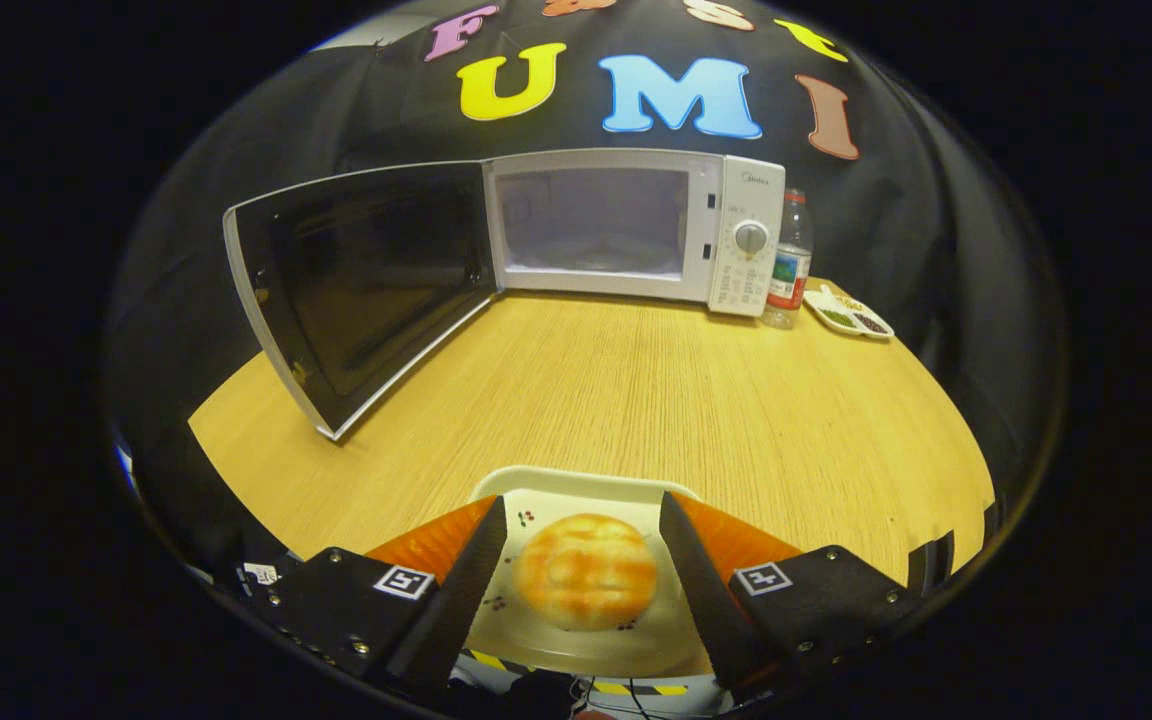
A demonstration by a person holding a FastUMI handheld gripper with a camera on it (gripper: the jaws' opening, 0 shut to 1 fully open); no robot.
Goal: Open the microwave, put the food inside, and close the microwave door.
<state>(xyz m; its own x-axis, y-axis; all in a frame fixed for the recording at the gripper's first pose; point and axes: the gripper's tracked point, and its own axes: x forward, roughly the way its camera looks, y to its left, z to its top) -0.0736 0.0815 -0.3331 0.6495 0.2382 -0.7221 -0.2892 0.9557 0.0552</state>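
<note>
Between the spread, empty gripper [584, 575] fingers: round golden bun [586, 584] on white plate [576, 484]; probably soft, light, so grip plate rim.

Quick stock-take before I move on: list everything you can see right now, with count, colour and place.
microwave: one, white, at the table's far edge, cavity open
microwave door: one, dark pane with white rim, swung wide open
bun: one, golden-orange, on the plate between the fingers
plate: one, white, at the table's near edge
bottle: one, clear with a label, beside the microwave's control panel
small dish: one, white, beside the bottle
table: one, light wood
tool: one, fingers apart, either side of the bun, not pressing it
</note>
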